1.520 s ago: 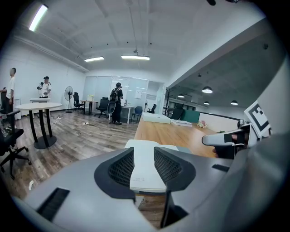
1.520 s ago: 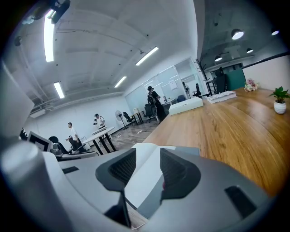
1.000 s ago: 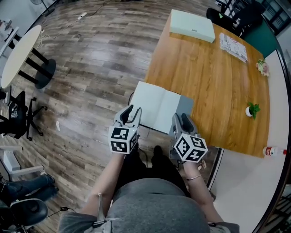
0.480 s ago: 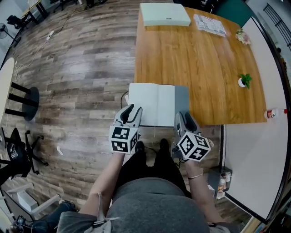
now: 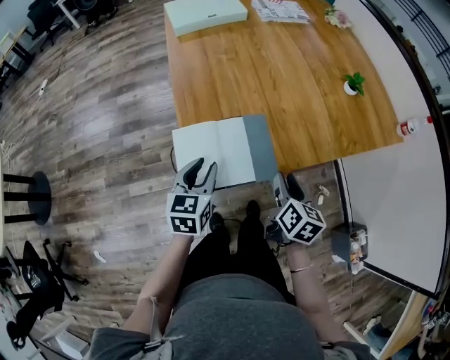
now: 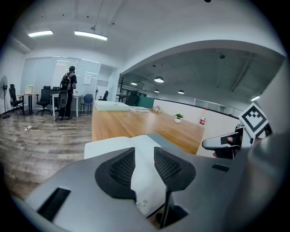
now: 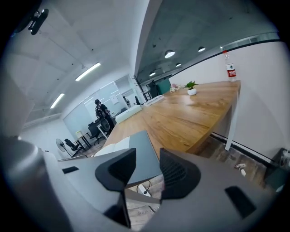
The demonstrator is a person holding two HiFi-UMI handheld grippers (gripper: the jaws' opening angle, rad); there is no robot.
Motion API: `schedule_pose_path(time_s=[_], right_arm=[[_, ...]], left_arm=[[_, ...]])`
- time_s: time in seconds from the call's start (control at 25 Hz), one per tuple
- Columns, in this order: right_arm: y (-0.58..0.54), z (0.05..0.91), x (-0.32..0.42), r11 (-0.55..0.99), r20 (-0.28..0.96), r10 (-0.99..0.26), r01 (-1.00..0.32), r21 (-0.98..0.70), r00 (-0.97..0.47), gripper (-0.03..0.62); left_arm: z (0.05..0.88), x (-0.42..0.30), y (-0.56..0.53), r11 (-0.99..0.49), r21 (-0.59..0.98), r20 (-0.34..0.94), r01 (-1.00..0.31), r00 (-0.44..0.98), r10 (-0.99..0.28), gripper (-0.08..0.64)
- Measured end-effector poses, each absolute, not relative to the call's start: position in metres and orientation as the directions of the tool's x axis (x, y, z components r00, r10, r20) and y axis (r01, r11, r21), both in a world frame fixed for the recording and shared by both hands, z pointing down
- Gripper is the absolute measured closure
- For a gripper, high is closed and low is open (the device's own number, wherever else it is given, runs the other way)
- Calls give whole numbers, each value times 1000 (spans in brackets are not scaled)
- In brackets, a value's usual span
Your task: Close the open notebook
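- The notebook (image 5: 214,148) is lying open and flat at the near left corner of the wooden table (image 5: 281,77), in the middle of the head view. Its white pages are facing up and its grey cover (image 5: 260,144) is showing along the right side (the near edge is jutting a little past the table's edge).
- You are holding your left gripper (image 5: 199,169) at the near edge of the white page, just below the frame's middle. Its jaws are standing apart, and in the left gripper view the page is showing through the gap with neither pad pressing on it. Whether the tips are touching the paper cannot be told.
- Your right gripper (image 5: 284,184) is hovering just below the grey cover's near right corner. Its jaws are gaping wide and clamping nothing, with that corner showing between them in the right gripper view.
- Farther up the table, a white box (image 5: 205,14) and printed papers (image 5: 280,10) are lying along the top of the frame. A potted plant (image 5: 351,84) and a bottle (image 5: 411,126) are standing toward the right.
- A person (image 6: 68,93) is standing far off, at the left of the left gripper view.
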State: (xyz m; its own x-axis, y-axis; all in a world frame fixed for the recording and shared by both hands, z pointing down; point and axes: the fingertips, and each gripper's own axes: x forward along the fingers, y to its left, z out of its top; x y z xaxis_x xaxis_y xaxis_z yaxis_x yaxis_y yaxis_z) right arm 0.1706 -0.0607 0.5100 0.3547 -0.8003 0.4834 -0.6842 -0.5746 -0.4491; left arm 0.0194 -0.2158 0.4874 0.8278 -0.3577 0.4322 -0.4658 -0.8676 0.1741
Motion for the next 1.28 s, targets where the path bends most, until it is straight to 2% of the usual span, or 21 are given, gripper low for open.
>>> schedule_pose_path(time_s=[0.36,0.68,0.96,1.28], right_arm=[[-45,545,173,-615,543,-771,-610,-500,332,418],[-46,565,174,-612,566,-776,-554,-565,279,410],[-52,576,174,-591,568,-791,-525,-613,228,411],[-56,578,172,-545,531,-829,-461,-700,175,441]], left_arm=[[499,42,-197,-890,184,458,-416,838,-297,425],[508,49,-196,-888,181,485,-423,824,-293,425],[513,52,-194,-886,176,503,-430,812,-295,425],[517,50,-191,-880,171,520,-442,800,-301,425]])
